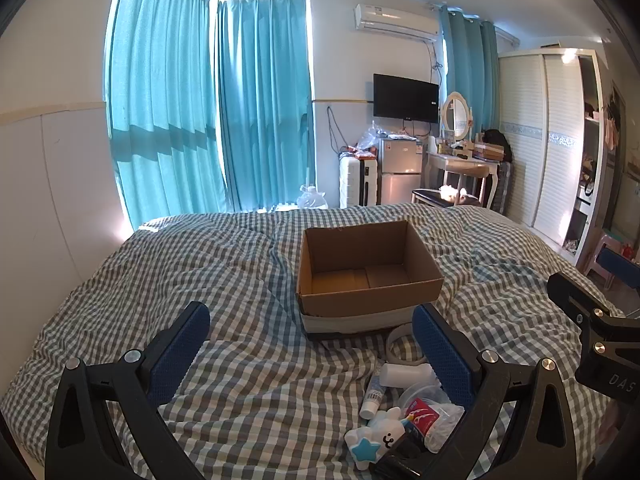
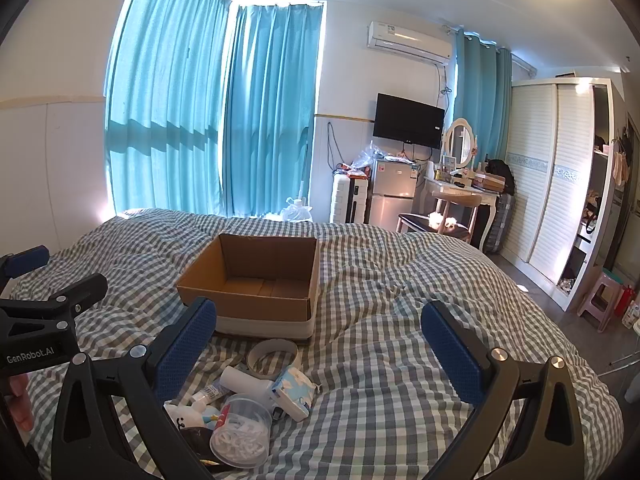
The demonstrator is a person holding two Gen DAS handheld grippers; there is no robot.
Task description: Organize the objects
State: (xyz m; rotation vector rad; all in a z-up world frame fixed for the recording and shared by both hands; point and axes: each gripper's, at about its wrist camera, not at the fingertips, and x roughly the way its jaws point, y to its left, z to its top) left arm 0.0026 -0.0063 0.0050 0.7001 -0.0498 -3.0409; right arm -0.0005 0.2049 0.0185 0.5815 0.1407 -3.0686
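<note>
Both tools, left tool [image 1: 310,354] and right tool [image 2: 318,350], hang wide open and empty, near the clutter [image 2: 248,408], ready to fill the cardboard box [image 2: 256,276] beyond.

Bedroom bkgd, non-task stuff only.
Teal curtains [image 1: 208,112] drawn over windows; AC unit [image 1: 394,20] high on wall, black TV [image 1: 405,97] below it. Small fridge [image 2: 391,196] w/ white suitcase [image 2: 349,199] just beside. Vanity w/ oval mirror [image 2: 461,142]; white wardrobe [image 2: 556,176] at right; pink stool [image 2: 600,300] nr it.
</note>
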